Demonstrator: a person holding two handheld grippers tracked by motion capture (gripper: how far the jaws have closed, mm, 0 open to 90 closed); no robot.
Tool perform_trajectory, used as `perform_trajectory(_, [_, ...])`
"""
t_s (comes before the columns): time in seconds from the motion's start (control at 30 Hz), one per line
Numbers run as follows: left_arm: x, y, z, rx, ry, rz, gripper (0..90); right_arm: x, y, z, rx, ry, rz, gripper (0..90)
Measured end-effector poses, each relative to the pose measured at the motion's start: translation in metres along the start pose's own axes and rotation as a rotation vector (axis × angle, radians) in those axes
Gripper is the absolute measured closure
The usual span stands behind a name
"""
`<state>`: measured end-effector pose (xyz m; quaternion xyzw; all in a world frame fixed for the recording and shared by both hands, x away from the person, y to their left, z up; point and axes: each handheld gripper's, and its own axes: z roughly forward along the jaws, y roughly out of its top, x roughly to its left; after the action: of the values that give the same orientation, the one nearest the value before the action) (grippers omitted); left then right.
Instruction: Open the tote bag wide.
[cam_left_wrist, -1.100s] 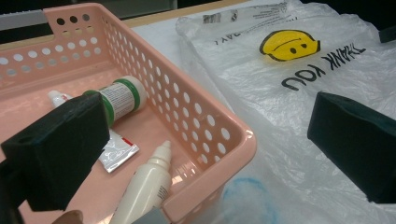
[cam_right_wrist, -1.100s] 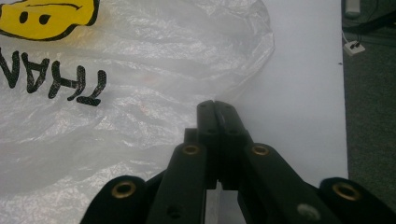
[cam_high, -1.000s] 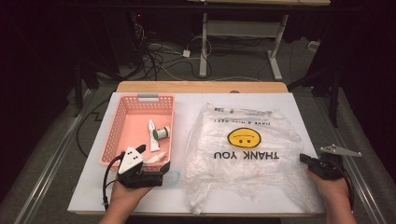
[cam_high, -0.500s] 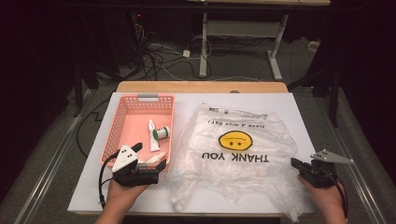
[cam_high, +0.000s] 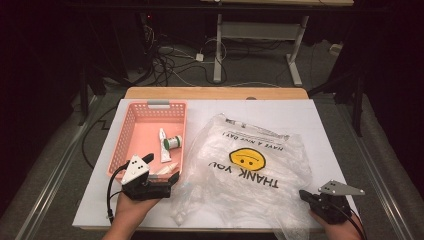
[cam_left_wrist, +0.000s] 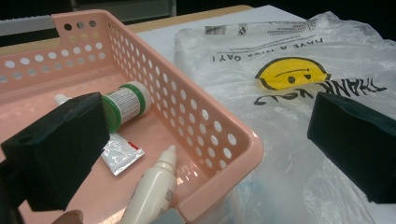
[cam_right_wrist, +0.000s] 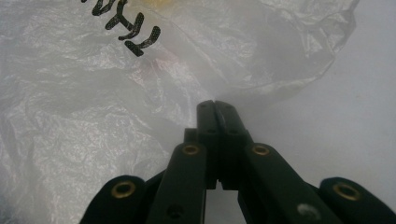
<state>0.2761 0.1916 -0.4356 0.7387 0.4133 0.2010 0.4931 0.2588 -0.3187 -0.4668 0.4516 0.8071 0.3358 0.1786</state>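
The work in hand is the loading of small items from the pink basket (cam_high: 131, 131) into the plastic bag (cam_high: 250, 175), judged from the layout. The bag lies flat and crumpled on the white desk (cam_high: 320, 120), spread from the desk's centre to its near right corner, with the printed smiley face uppermost; its left margin lies just beside the basket's right wall. The basket sits toward the left edge of the desk and holds a green-capped jar (cam_left_wrist: 125, 103), a tube (cam_high: 163, 146) with a crimped foil end, and a white dropper bottle (cam_left_wrist: 154, 191) at the basket's near right corner. The left gripper (cam_high: 162, 172) hovers at that near corner with its jaws spread wide and nothing between them; in the left gripper view the bottle lies just below the gap. The right gripper (cam_right_wrist: 215, 109) has its jaws fully closed at the bag's near right edge; the tips meet the film there, and whether a fold is pinched between them cannot be determined. Status: all three items are in the basket and none is in the bag. Remaining, by this assessment: open the bag, then transfer each item.
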Motion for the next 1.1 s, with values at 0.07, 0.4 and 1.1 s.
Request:
perform_trajectory(0.07, [-0.001, 0.0, 0.001, 0.004, -0.001, 0.002, 0.0, -0.001, 0.0, -0.002, -0.011, 0.005, 0.009, 85.8])
perform_trajectory(0.4, [0.002, -0.001, 0.001, 0.012, 0.009, -0.005, 0.0, -0.015, 0.008, -0.023, -0.18, -0.01, 0.058, 53.6])
perform_trajectory(1.1, [0.006, 0.003, -0.003, 0.02, -0.02, -0.033, 0.0, -0.099, 0.09, 0.058, -0.16, -0.058, 0.139, 46.5])
